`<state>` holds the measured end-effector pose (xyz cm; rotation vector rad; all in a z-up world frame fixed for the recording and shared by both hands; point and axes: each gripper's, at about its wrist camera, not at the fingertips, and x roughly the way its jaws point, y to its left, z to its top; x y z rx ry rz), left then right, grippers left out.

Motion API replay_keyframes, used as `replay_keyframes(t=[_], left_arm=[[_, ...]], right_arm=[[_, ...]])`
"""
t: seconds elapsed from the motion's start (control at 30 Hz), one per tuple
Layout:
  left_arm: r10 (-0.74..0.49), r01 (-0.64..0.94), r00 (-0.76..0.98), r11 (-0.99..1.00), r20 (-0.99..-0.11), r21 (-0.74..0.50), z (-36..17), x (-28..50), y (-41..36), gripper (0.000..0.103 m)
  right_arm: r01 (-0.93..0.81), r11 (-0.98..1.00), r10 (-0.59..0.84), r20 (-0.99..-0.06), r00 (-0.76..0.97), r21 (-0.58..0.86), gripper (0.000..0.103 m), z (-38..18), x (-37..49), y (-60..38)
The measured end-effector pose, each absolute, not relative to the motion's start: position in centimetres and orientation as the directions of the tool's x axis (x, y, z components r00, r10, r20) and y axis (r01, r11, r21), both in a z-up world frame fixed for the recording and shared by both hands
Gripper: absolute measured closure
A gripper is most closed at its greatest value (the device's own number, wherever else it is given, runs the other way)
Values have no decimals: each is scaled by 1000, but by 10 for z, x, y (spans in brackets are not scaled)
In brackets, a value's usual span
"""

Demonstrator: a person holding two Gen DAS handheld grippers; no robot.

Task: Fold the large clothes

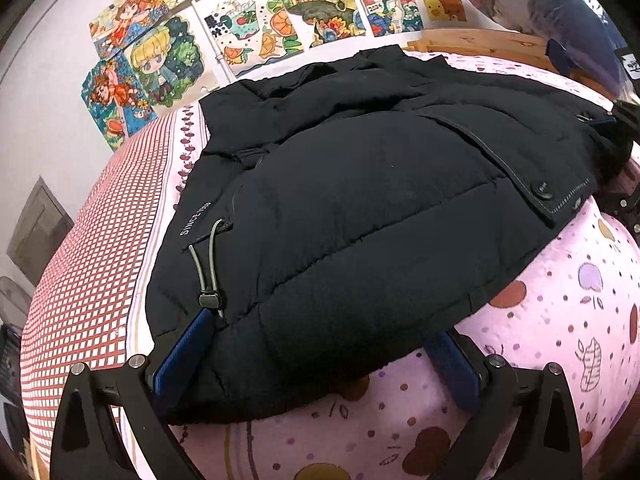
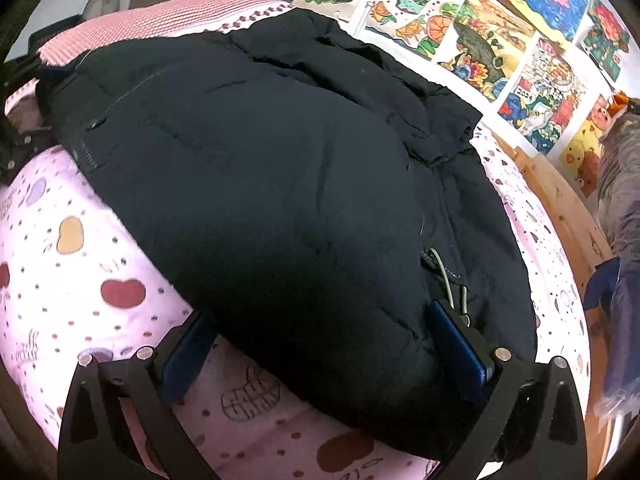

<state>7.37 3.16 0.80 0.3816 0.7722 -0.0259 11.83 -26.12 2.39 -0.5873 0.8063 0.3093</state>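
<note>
A black puffer jacket (image 1: 360, 200) lies spread on a pink patterned bed cover (image 1: 560, 320). It also fills the right wrist view (image 2: 280, 184). My left gripper (image 1: 316, 344) is open, its blue pads straddling the jacket's near hem corner by a grey drawcord (image 1: 208, 268). My right gripper (image 2: 320, 344) is open too, its blue pads either side of the opposite hem corner, by another drawcord (image 2: 448, 280). The jacket's hem bulges between both pairs of fingers. The right gripper shows at the left wrist view's far right edge (image 1: 628, 168).
A red checked sheet (image 1: 92, 272) covers the bed's left part. Colourful drawings (image 1: 256, 28) hang on the wall behind. A wooden bed rail (image 2: 560, 208) runs along the right side, with grey and blue bundles (image 2: 620, 200) beyond it.
</note>
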Motion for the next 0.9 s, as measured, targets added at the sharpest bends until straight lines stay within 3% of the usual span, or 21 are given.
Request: replay_keyframes(t=[0.17,0.23,0.37,0.53,0.73,0.9], left_arm=[[95,160,728,940,-679,303,12,73,33,0],[96,164,735,936,-671,313,12,72,33,0],[129,153,755,919,-644,363,11,69,29,0],[137,135,774,918,-619,372,16,73,29,0],[137,116,783,926,-607,358,33,90,38,8],[119,117,807,927,-578,355,49,96,38,18]], right_arm=[[-451,821,52,-741,669,-350,6,26,122,-263],[-457,810,50,-733,678,-367,21,26,121,-260],[-463,784,36,-715,698,-414,34,29,118,-257],[-449,780,9,-711,704,-435,60,35,119,-263],[-411,831,27,-712,702,-374,75,52,134,-265],[-381,854,59,-663,747,-354,79,72,144,-266]])
